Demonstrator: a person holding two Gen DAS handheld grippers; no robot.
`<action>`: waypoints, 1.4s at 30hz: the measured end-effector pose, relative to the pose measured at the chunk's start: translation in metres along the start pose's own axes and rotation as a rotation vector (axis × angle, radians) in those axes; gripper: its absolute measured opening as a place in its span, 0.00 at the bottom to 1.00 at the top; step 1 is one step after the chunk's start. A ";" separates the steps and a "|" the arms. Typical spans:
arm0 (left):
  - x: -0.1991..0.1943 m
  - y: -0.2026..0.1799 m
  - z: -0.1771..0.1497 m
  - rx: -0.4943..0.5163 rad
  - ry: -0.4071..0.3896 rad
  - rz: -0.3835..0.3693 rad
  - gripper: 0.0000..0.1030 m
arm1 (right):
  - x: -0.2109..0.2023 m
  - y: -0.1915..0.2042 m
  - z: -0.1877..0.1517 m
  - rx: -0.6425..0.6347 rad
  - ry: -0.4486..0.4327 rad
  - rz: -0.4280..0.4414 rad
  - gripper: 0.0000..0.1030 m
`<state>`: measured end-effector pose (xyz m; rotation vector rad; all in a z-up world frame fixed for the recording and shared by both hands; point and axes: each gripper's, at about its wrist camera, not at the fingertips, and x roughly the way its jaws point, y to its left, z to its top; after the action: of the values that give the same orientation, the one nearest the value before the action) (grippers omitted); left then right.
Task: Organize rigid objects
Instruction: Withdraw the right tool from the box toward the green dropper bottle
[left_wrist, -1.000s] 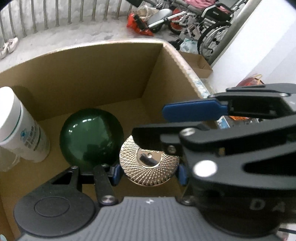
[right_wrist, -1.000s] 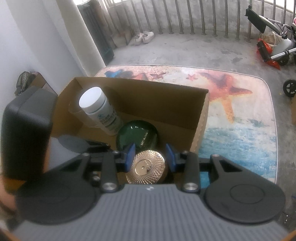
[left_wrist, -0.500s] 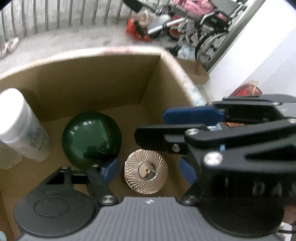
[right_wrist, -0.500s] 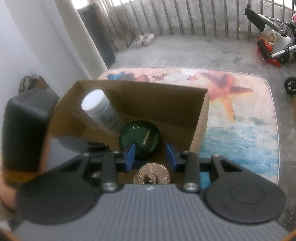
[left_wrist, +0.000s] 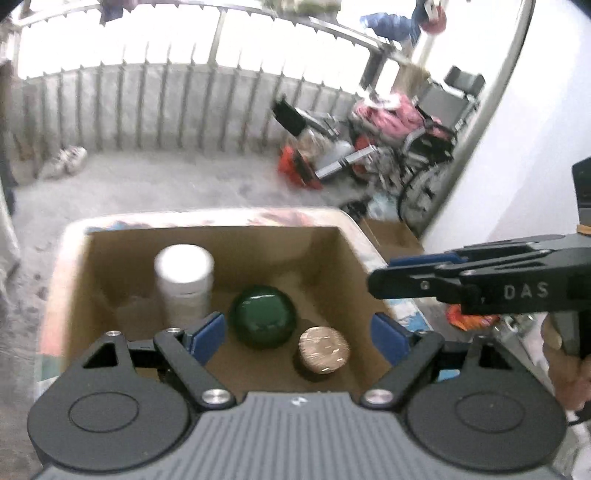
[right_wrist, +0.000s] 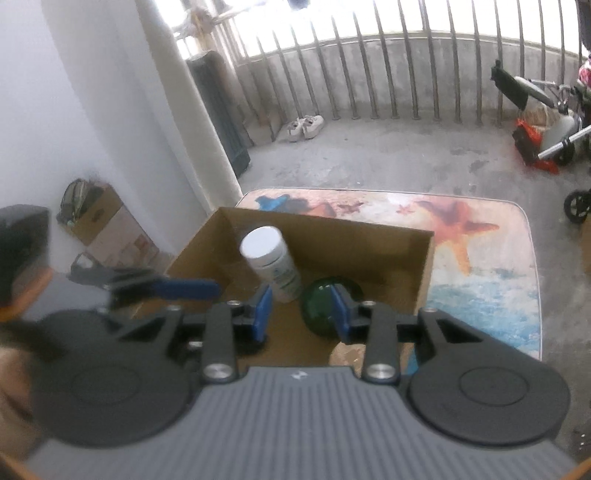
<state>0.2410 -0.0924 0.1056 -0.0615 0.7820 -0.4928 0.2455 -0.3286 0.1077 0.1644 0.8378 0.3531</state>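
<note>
Both grippers hover above an open brown cardboard box (left_wrist: 332, 254), neither holding anything.

In the left wrist view, three things stand on the box floor from left to right: a white plastic bottle (left_wrist: 184, 284) at the far left, a dark green glass ball (left_wrist: 263, 316) in the middle, and a round gold-coloured ribbed tin (left_wrist: 323, 350) nearer and just beside the ball. The left gripper (left_wrist: 299, 334) has just been opening; its blue pads stand wide apart, empty. The right gripper (right_wrist: 301, 312) is partly open with nothing between its pads, above the box, which sits on a starfish-printed mat (right_wrist: 480, 258).
</note>
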 end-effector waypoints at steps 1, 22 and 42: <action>-0.010 0.004 -0.006 -0.004 -0.018 0.017 0.84 | -0.001 0.007 -0.002 -0.007 0.010 -0.003 0.30; -0.082 0.071 -0.149 0.019 -0.087 0.134 0.71 | 0.148 0.017 -0.048 0.072 0.542 -0.261 0.11; -0.069 0.053 -0.192 0.152 -0.071 0.135 0.72 | 0.044 0.051 -0.057 0.158 0.253 -0.203 0.20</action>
<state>0.0879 0.0098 0.0019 0.1139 0.6723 -0.4179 0.2174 -0.2643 0.0532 0.1821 1.1239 0.1170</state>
